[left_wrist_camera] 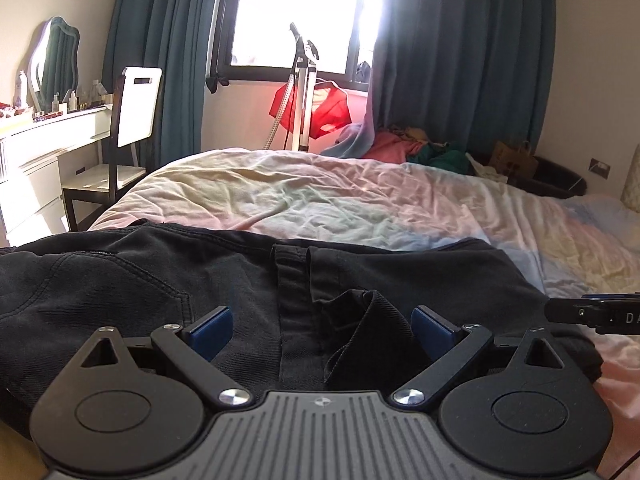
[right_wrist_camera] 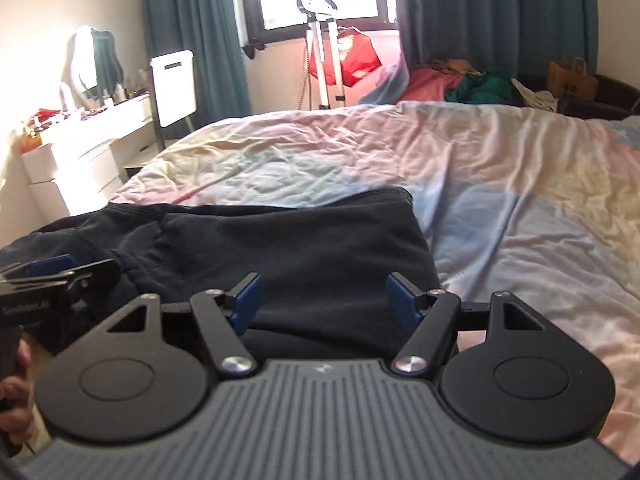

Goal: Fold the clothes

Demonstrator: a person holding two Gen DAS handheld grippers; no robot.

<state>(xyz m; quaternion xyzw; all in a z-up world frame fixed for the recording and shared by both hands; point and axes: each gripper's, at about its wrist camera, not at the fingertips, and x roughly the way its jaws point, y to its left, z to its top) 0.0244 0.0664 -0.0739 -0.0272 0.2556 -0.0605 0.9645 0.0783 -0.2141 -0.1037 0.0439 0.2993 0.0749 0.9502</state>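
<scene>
Black denim fills the foreground: we see a pair of dark trousers (left_wrist_camera: 168,280) lying along the near edge of the bed (left_wrist_camera: 360,200), waistband away from us, with a stitched pocket on the left and a belt loop at the middle. Near the centre a fold of fabric bunches up into a small ridge. Our left gripper (left_wrist_camera: 322,330) hovers just over that ridge with its blue-padded jaws spread wide, holding nothing. From the right wrist view the trousers (right_wrist_camera: 280,248) look smoother, their right edge ending against the crumpled pastel duvet (right_wrist_camera: 500,200). Our right gripper (right_wrist_camera: 322,300) also stands open above the cloth near that edge, empty. Beyond the far edge of the bed lies a heap of coloured clothes (left_wrist_camera: 416,144).
</scene>
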